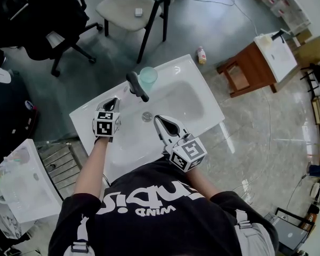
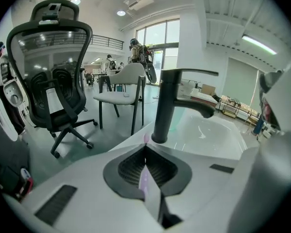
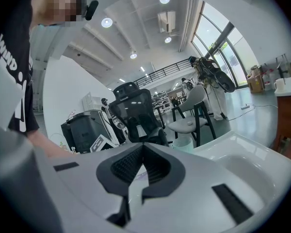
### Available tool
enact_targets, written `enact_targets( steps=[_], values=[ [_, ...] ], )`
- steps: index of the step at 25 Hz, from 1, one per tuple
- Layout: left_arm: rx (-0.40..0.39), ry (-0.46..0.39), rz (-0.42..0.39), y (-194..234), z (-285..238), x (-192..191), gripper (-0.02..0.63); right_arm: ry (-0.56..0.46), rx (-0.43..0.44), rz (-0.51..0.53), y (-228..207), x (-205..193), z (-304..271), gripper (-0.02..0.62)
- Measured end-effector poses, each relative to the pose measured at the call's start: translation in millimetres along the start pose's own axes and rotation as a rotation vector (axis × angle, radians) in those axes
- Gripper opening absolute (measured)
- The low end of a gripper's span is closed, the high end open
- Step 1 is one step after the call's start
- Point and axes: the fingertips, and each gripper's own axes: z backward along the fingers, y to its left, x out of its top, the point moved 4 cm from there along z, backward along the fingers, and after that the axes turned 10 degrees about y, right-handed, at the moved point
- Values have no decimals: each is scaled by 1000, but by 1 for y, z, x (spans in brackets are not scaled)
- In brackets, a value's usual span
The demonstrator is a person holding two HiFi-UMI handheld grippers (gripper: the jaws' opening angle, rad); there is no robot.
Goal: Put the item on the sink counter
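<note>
While upright on the sink counter (image 1: 85, 119), pale-green cup (image 1: 148, 76), mouth skyward.

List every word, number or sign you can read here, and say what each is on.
"WIND": small white print on the person's black T-shirt.
Larger white lettering on the same shirt: too stylised to read with certainty.
Label of the small pale bottle: too small to read.
Square markers on the left tongs and right tongs: patterns, no letters.
</note>
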Motion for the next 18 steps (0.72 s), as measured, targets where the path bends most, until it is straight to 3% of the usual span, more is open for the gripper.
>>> enact_targets(
  steps=[6,11,18],
  values=[
    [-30,-34,-9,-21,43,6,21,-6,4,7,1,0,1,17],
    [-87,-136,27,-44,83,11,20,-10,8,12,6,0,3,17],
    [-143,-257,-21,-75,135,30,20,-22,7,29,7,5,8,17]
  ],
)
